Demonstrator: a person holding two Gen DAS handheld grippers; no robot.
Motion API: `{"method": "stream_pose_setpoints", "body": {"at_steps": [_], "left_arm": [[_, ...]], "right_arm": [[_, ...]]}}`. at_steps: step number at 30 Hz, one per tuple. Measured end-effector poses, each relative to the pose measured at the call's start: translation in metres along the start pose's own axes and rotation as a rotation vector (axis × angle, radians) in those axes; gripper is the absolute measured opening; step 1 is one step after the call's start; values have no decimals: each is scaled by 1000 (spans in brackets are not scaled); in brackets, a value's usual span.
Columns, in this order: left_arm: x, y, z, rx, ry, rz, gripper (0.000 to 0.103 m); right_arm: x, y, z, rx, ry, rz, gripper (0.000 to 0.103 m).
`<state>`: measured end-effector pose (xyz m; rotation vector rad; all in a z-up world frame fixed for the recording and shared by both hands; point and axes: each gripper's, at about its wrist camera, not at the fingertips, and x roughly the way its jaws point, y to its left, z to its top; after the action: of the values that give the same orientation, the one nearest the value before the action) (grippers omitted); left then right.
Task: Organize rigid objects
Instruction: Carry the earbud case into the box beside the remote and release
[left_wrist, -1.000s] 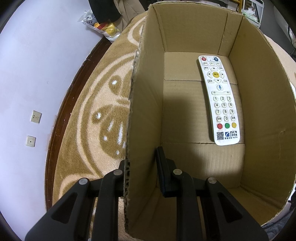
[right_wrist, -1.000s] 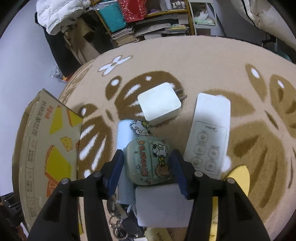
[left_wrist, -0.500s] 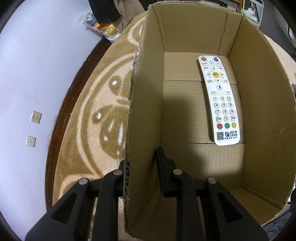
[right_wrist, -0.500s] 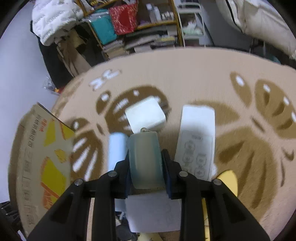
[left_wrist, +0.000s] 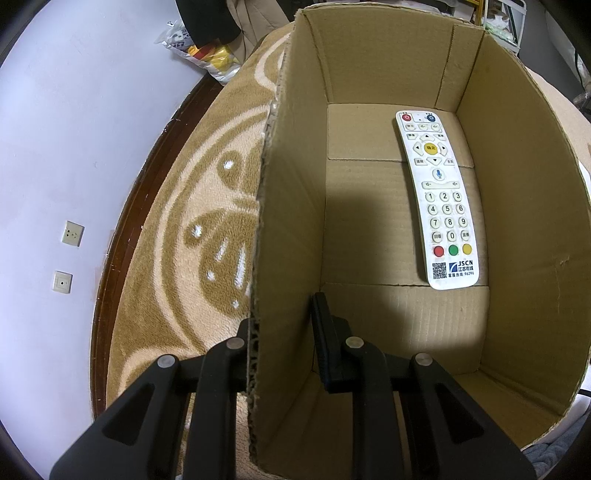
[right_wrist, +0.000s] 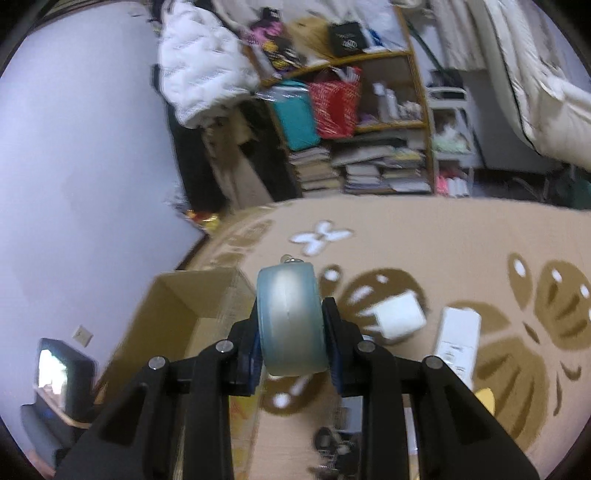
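Observation:
My left gripper (left_wrist: 282, 343) is shut on the left wall of an open cardboard box (left_wrist: 291, 192), one finger outside and one inside. A white TV remote (left_wrist: 437, 199) lies flat on the box floor at the right. My right gripper (right_wrist: 291, 332) is shut on a pale blue-green rounded case (right_wrist: 290, 317), held edge-on in the air above the rug. The same box (right_wrist: 184, 314) shows at the lower left in the right wrist view. A white charger block (right_wrist: 400, 314) and a white flat remote (right_wrist: 458, 338) lie on the rug.
The patterned tan rug (right_wrist: 443, 251) covers the floor. Keys and small items (right_wrist: 332, 443) lie below my right gripper. A cluttered bookshelf (right_wrist: 369, 129) and white bedding stand behind. A white wall with sockets (left_wrist: 72, 232) and a dark baseboard run left of the box.
My right gripper closed on the rounded case, lifted it off the rug and swung up and left toward the box. The left gripper and the box have not moved.

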<state>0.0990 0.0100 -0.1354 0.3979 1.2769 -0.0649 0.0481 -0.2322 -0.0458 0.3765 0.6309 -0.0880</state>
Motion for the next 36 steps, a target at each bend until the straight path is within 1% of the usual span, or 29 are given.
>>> {"method": "stream_pose_setpoints", "body": {"at_steps": [4,8,10,18,23,28,36], "left_arm": [[-1,0,0,3,0,2,20],[-1,0,0,2,0,2,20],[-1,0,0,3,0,2,20],[-2,-2,1,8,-2,7,20],[-3,-2,2,11,-3,9,20],[-4,-2,2,9,-2,5,20],[-5,-4,1,23,-8,16,20]], "right_arm": [[-12,25,2,-40,-32,59,30],[-19,45,3,-64,-53,144,30],[-19,55,2,-81,-51,178,30],[-11,83,-19,-163,-5,252,30],[5,91,-31,-195,55,266,30],[20,92,-42,-201,114,256,30],[30,91,-54,-219,161,217,31]]}}
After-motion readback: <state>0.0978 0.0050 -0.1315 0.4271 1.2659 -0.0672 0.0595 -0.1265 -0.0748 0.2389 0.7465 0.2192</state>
